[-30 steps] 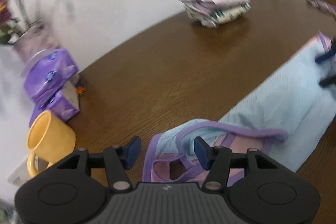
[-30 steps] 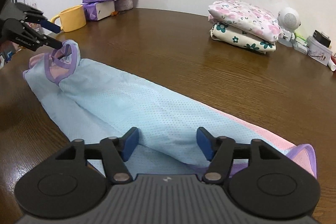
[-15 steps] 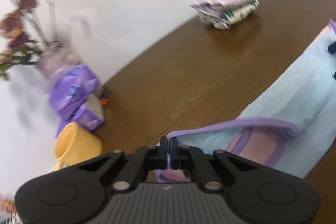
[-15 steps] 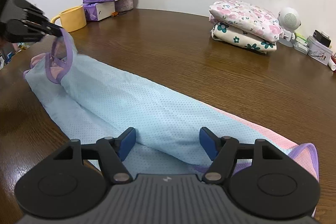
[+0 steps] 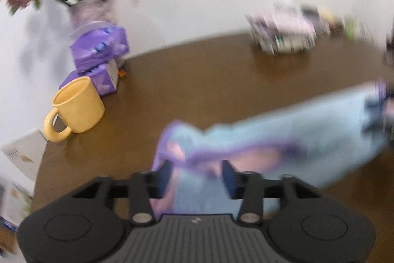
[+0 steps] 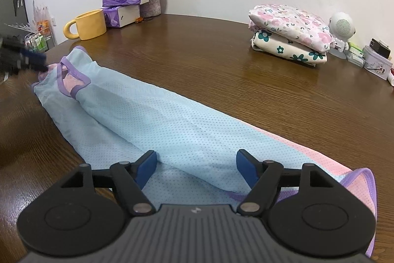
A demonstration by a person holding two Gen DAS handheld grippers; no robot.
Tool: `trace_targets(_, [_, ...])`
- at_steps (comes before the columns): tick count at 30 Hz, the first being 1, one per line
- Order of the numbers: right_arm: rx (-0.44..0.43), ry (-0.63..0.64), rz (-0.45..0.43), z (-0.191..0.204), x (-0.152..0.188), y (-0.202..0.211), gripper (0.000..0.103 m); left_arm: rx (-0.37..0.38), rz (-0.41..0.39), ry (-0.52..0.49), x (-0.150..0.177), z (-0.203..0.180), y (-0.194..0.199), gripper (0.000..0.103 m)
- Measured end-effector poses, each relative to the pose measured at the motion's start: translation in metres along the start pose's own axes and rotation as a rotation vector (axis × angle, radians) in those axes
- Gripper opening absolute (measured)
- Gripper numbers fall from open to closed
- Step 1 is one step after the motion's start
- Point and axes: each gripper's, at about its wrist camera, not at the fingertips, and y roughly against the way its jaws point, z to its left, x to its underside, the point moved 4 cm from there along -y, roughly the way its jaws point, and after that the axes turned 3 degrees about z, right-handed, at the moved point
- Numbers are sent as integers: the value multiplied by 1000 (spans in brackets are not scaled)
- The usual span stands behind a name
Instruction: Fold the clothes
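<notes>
1. The light blue garment (image 6: 157,120) lies lengthwise along the brown table (image 6: 221,80), folded narrow.
2. Only the right view shows it sharply: the right gripper (image 6: 195,164) is opening above its hem, pads off the cloth.
3. The left view is blurred; the left gripper (image 5: 195,176) is opening over the purple-trimmed collar (image 5: 221,152), gripping nothing.
4. A yellow mug (image 5: 78,107) stands nearby.

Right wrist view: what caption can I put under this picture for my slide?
Open right gripper fingers hover over a blue, purple-trimmed garment lying on a brown table.
</notes>
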Motion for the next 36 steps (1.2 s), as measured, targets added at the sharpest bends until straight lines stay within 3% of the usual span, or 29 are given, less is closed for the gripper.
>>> trace_targets(4, [1,-1,-4,1,0,0,74,23,77,79,-27,11,-29,53])
trace_targets(6, [0,-3,-7,1,1,0,75,44,166,131,-35,15,-52,52])
trace_targets(7, [-1,-4,-9,1,1,0,75,46,200,154,-36,18,-62,47])
trace_targets(9, [-4,-6,-13,1,1,1,75,47,261,198,-37,24,-78,21])
trace_targets(10, [-6,-5,-16,0,2,1,75,53,257,224,-37,28,-79,2])
trace_targets(13, [-8,2,-21,1,3,2,75,80,205,306,-32,40,-72,0])
trace_targets(17, [-10,6,-25,1,4,2,75,137,101,408,-13,53,-46,0])
trace_targets(22, [-11,5,-29,1,5,3,76,154,83,492,10,61,-42,3])
trace_targets(24, [-9,6,-28,1,5,2,76,163,63,520,6,65,-43,15])
trace_targets(26, [-8,5,-28,1,5,2,76,165,63,519,0,65,-47,43])
trace_targets(28, [-7,4,-28,2,5,3,76,156,93,473,-10,58,-54,51])
trace_targets(30, [-6,1,-28,2,6,3,77,148,124,427,-20,50,-62,51])
trace_targets(31, [-5,0,-28,2,6,3,77,129,153,399,-22,46,-67,48])
trace_targets(32, [-5,-1,-29,2,6,3,77,102,180,372,-23,42,-73,36])
trace_targets(34, [-7,-2,-29,2,7,4,77,70,215,333,-24,36,-81,0])
trace_targets(36, [-9,-3,-29,2,7,4,77,95,179,343,-23,37,-75,0])
